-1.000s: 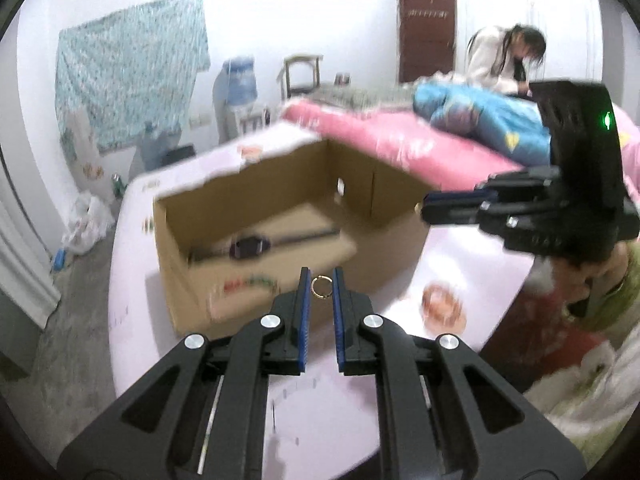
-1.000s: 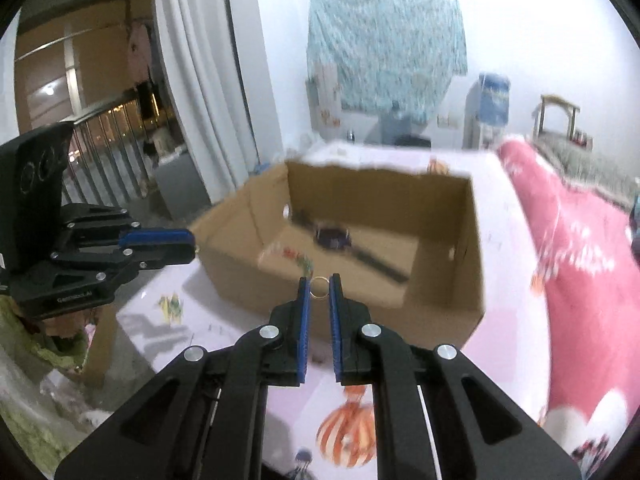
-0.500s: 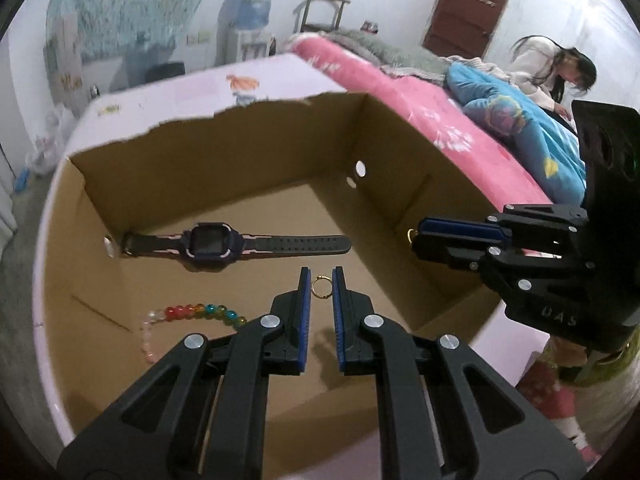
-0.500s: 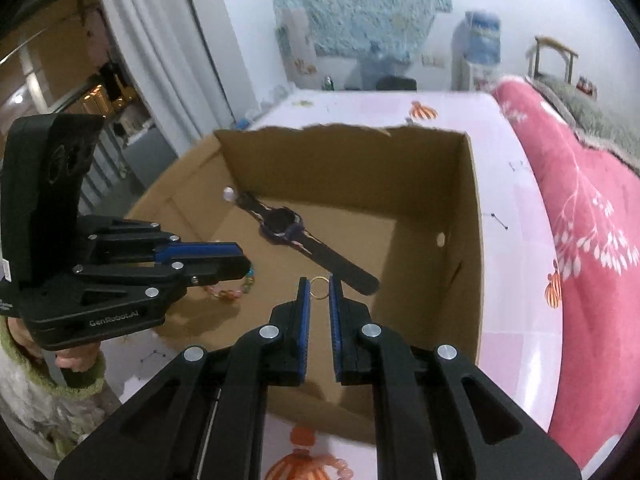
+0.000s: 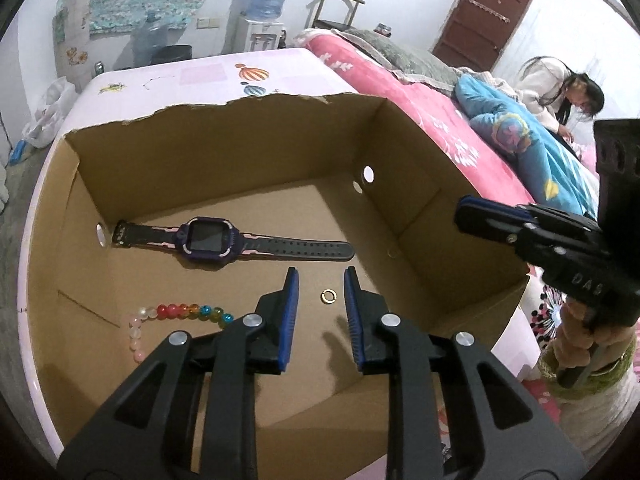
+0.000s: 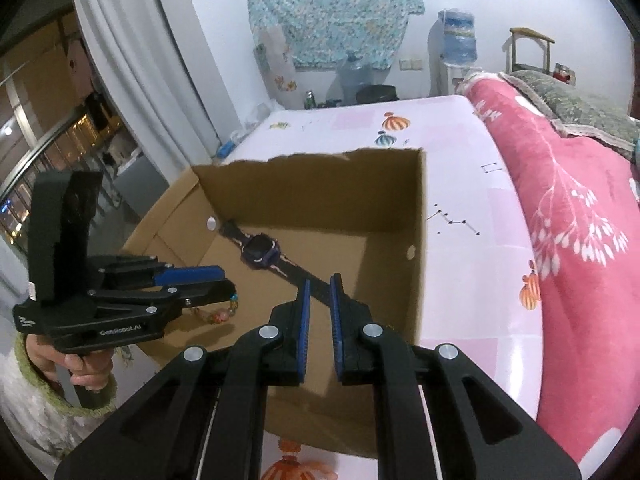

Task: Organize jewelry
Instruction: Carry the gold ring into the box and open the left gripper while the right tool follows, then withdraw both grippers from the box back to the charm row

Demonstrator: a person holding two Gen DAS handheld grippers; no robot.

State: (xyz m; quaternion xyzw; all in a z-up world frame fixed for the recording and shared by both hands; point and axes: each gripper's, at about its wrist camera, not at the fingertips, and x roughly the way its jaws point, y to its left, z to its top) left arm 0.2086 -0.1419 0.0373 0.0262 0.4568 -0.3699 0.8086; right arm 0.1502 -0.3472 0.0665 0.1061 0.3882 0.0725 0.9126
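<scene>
Left wrist view, noted left to right: cardboard box (image 5: 420, 216) on a pink table (image 5: 200, 72). On the box floor at 9 o'clock lies a bead bracelet (image 5: 176, 314), coloured and pale beads in an L. At 11 o'clock a purple smartwatch (image 5: 210, 239) lies flat, straps out. Left gripper (image 5: 318, 296) has its jaws wide apart and holds nothing; a small gold ring (image 5: 329, 296) lies on the cardboard between the tips. At 3 o'clock, right gripper (image 6: 319, 296) hovers over the box rim; its jaws stand a narrow gap apart, with nothing seen between them.

Ring judged light, rigid and slick, prone to skitter; pinch across the band. Bracelet limp; watch best taken at the case.
</scene>
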